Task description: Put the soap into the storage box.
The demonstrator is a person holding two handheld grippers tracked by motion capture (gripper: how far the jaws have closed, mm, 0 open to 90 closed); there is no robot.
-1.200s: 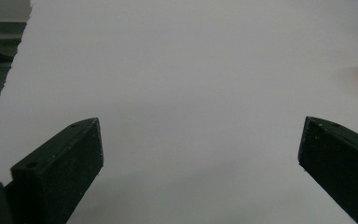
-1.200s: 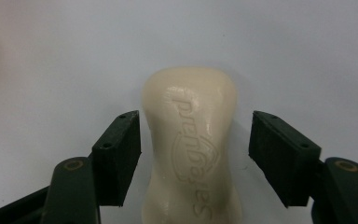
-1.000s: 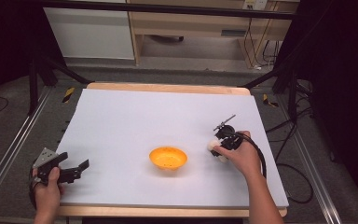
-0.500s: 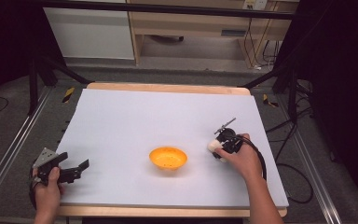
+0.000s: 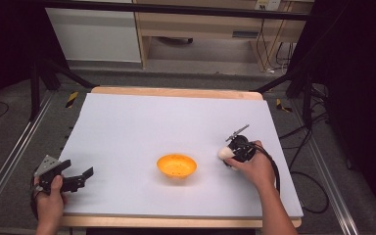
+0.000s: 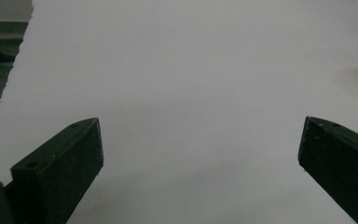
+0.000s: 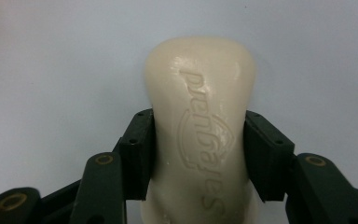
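I have the right gripper [image 7: 198, 154] clamped on a cream bar of soap [image 7: 200, 135]. In the right gripper view its jaws have just been closing, and now both black pads press flat against the bar's two long sides, with raised lettering on the top face running between them. The far, rounded end of the soap sticks out past the pads over the pale surface [image 7: 51, 70]; whether the bar rests on the sheet or sits just clear of it, I cannot tell.

From the high view, my right gripper [image 5: 231, 152] is at the right part of the white surface [image 5: 166, 122], the soap [image 5: 223, 153] showing as a pale lump at its tip, pointing toward the middle. An orange bowl [image 5: 176, 166] stands near it on that side, apart from the soap, not touching it. The right hand [image 5: 254, 166] wraps the gripper body and its black cable loops off behind the wrist.

My left gripper [image 5: 81, 177] is at the near left corner of the surface, well apart from the bowl, held in the left hand [image 5: 49, 193]. In the left gripper view its jaws stand wide apart with nothing between them, just the bare white sheet [image 6: 191, 93] ahead and the sheet's left edge at the side.
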